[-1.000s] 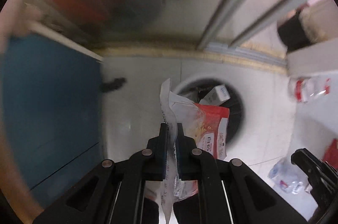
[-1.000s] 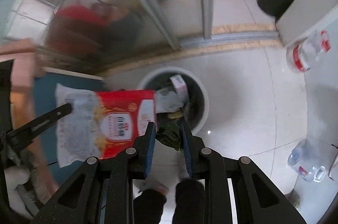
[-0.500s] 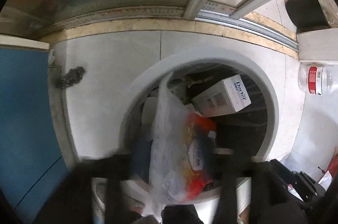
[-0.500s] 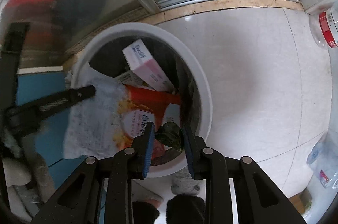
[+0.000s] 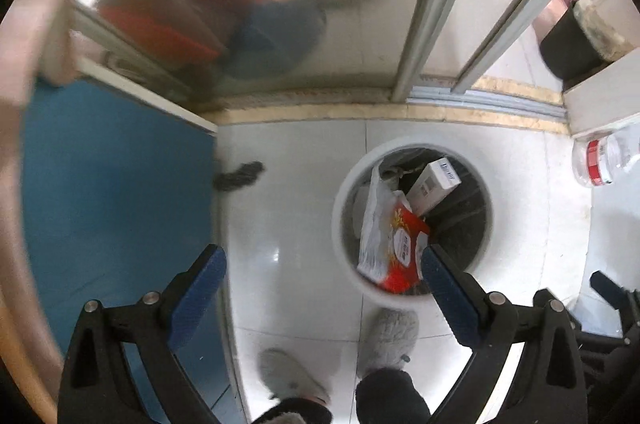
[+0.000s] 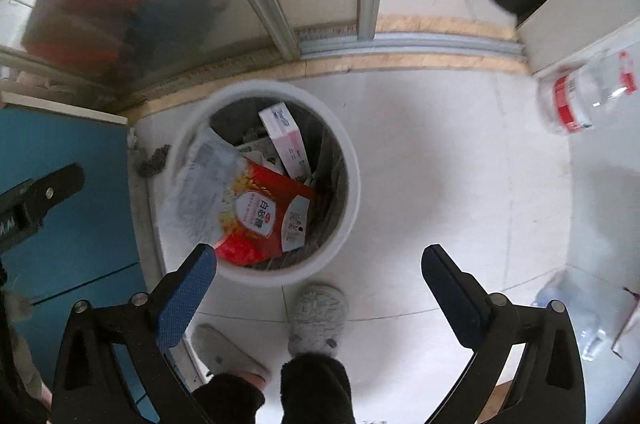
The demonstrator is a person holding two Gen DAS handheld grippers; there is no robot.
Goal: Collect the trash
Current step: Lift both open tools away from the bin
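Observation:
A white round bin stands on the pale tiled floor. In it a red-and-clear snack bag lies slanted, its clear end against the rim, beside a white carton. My left gripper hangs above the floor left of the bin, jaws opening wide, nothing between them. My right gripper points down at the bin's near rim, jaws also opening wide and empty. The left gripper's black finger shows at the left edge of the right wrist view.
A clear bottle with a red label lies at the right, another bottle lower right. A dark scrap lies by the blue panel. A person's grey slippers stand near the bin. Glass sliding doors are behind.
The left gripper opened and let the snack bag drop into the bin, then rose. The right gripper opened, and the dark scrap it held is gone from between its fingers.

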